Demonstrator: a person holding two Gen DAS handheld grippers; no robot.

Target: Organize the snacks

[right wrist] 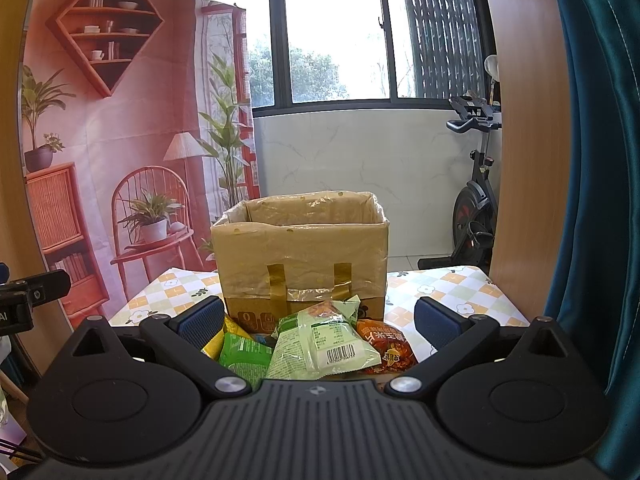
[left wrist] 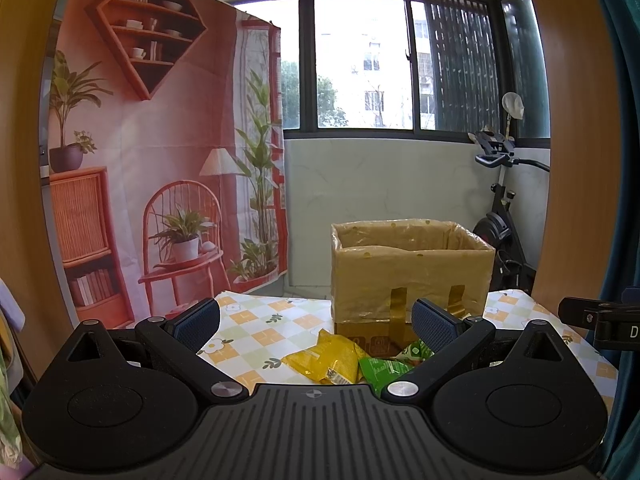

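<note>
Green snack pkt [right wrist: 320, 340] lies btwn right gripper's [right wrist: 318, 320] spread fingers [right wrist: 202, 320].

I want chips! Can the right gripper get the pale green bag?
Probably yes. The right gripper is open, and the pale green bag lies on top of the pile right between its fingers, nothing covering it.

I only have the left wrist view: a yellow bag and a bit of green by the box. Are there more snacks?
Observer: Yes. The right wrist view shows a pale green packet with a barcode, lying in front of the cardboard box.
Operator: Anything else near it?
Observer: A red-orange packet lies at its right, partly under it.
Operator: Is the right tool holding anything?
Observer: No, the right tool is open above the pile, gripping nothing.
</note>
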